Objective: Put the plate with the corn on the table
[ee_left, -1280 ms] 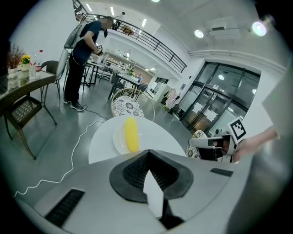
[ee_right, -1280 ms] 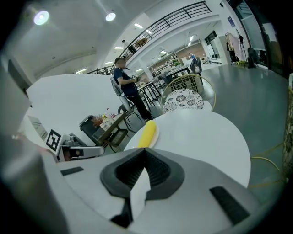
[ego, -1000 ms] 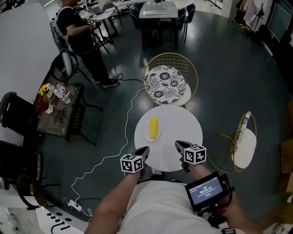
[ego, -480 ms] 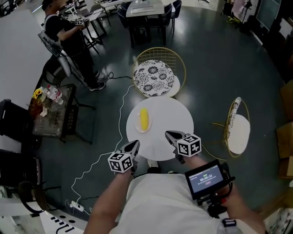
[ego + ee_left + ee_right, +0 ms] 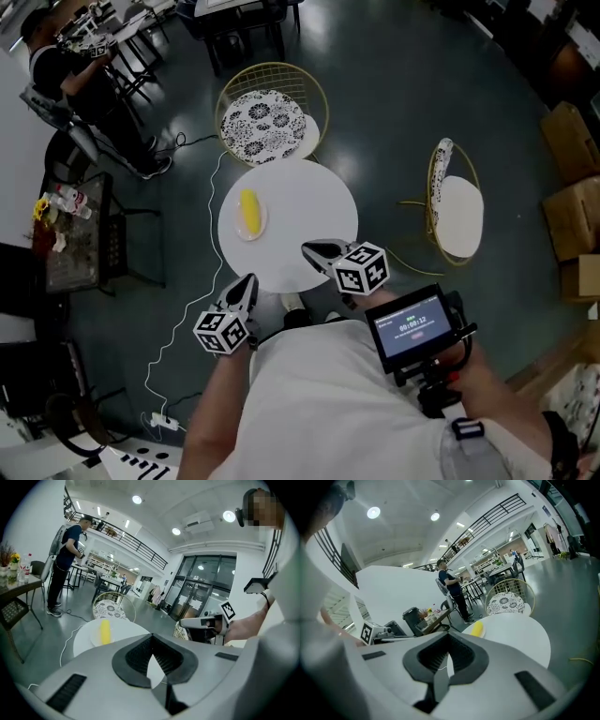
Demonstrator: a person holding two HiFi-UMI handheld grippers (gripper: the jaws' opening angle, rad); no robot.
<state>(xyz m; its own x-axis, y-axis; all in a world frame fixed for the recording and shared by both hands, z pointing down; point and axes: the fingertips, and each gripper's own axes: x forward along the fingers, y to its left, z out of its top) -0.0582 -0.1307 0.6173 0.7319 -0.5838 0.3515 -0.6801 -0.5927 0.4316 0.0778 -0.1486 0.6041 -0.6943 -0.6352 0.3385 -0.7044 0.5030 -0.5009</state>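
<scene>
Plate [image 5: 240, 228] with corn [image 5: 249, 212] sits flat on round white tabletop [image 5: 309, 211], left of centre. Left gripper [image 5: 246, 289] and right gripper [image 5: 311, 250] both clenched, empty, by near edge. Placement looks done; I'd keep both clear of the rim.

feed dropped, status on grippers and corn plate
Left gripper, right gripper shut, empty. Plate with corn on white table. Nothing in the way.
</scene>
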